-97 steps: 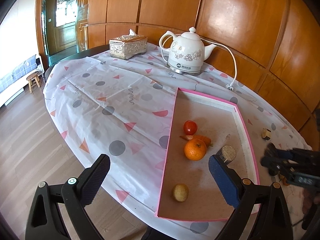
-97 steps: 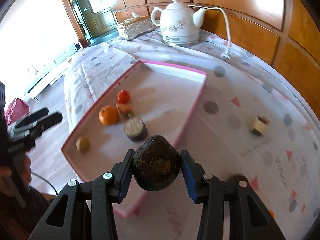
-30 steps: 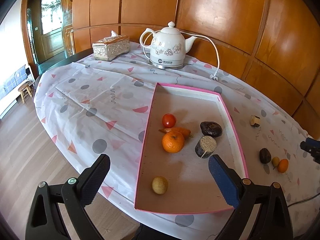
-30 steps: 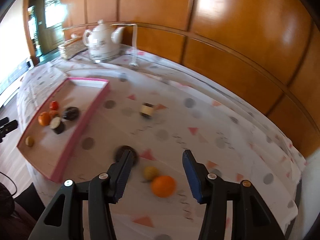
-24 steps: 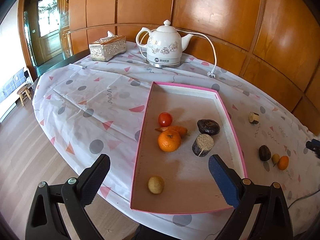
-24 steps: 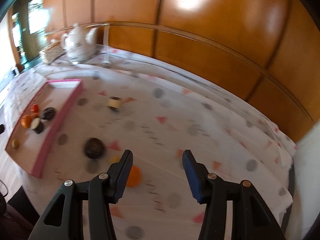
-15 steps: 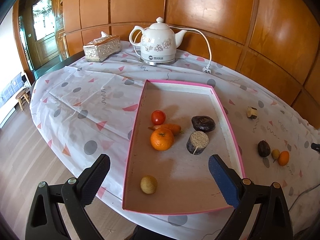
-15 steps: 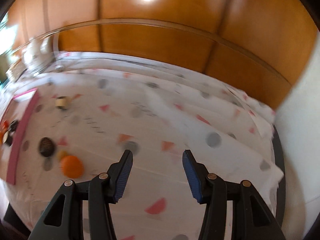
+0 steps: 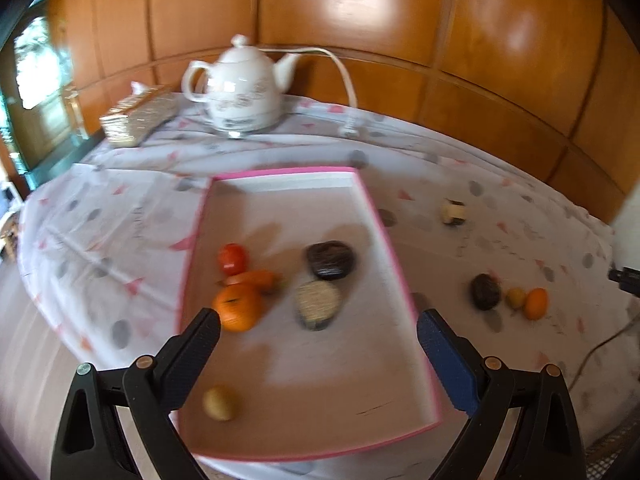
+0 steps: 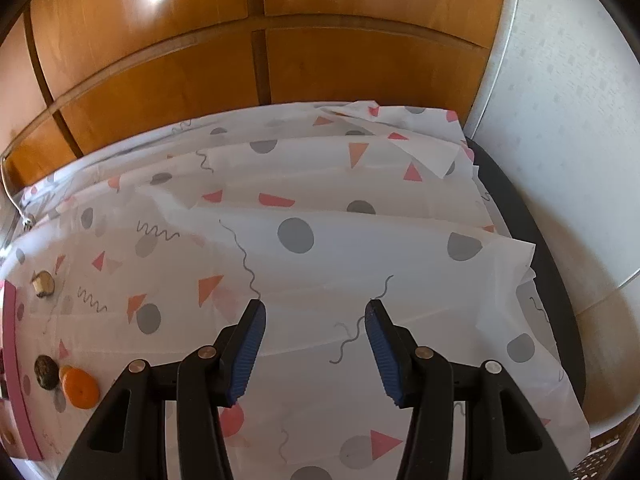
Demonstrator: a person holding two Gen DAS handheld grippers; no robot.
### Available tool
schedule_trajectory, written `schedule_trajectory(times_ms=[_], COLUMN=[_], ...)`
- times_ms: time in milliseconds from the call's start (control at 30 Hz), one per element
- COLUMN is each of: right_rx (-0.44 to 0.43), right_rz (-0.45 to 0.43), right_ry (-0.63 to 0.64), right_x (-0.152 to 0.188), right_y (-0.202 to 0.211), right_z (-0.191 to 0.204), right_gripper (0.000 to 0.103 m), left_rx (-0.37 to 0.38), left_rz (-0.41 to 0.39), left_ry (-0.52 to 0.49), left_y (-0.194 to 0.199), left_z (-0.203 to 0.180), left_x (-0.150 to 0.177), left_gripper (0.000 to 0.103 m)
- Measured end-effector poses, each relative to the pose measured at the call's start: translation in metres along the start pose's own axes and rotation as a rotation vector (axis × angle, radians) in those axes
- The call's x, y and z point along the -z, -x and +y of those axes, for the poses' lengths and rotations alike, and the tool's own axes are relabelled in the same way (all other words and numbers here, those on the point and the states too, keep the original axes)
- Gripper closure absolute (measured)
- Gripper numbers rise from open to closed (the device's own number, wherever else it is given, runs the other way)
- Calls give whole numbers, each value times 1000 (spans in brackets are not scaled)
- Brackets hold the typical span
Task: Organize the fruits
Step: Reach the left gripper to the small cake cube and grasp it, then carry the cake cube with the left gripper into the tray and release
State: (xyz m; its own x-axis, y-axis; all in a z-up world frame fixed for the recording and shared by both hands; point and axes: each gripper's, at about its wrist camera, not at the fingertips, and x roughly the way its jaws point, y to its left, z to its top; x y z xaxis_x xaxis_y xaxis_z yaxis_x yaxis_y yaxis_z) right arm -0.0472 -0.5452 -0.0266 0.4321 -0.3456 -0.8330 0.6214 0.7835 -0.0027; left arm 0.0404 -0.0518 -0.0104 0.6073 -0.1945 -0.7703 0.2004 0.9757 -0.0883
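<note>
At the right view's left edge, the pink tray (image 10: 16,368) is cut off; both the left claw (image 9: 318,330) and right claw (image 10: 315,322) gape empty.

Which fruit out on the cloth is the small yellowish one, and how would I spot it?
Start at the pink-rimmed tray and look right, onto the patterned tablecloth. Three fruits sit in a row there. The yellowish fruit is the smallest, between the dark fruit and the orange.
</note>
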Motion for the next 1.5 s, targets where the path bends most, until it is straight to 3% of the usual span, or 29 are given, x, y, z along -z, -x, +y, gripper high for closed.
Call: schedule_trajectory(times_ms=[100, 267, 333, 400, 600, 700, 1100, 1167, 1200, 1500], right_rx=[-2, -17, -22, -23, -5, -9, -45, -43, -42, -52], right_rz=[-6, -9, -12, -13, 3, 12, 35, 38, 40, 75], right_ry=[-7, -11, -11, -11, -23, -45, -41, -38, -38, 28], right_x=[-1, -1, -1, -2, -2, -2, -4, -4, -5, -1], right_y=[1, -1, 0, 0, -2, -4, -9, -11, -11, -19], right_z=[0, 1, 1, 2, -1, -4, 0, 0, 0, 11], right_gripper=[51, 51, 51, 51, 51, 51, 51, 51, 51, 51], left_rx=[73, 133, 161, 182, 204, 219, 182, 177, 173, 213], left_rz=[42, 78, 101, 122, 169, 186, 242, 250, 251, 225], left_ry=[-12, -50, -66, -78, -112, -138, -129, -132, -137, -103], left_y=[-13, -31, -42, -52, -90, -109, -185, -195, -197, -176], left_z=[-15, -44, -59, -70, -106, -123, -162, -164, -165, -148], left_x=[-12, -29, -37, -43, -69, -80, -111, -112, -112, -100], left_gripper=[13, 30, 43, 50, 52, 60, 61, 71, 77, 78])
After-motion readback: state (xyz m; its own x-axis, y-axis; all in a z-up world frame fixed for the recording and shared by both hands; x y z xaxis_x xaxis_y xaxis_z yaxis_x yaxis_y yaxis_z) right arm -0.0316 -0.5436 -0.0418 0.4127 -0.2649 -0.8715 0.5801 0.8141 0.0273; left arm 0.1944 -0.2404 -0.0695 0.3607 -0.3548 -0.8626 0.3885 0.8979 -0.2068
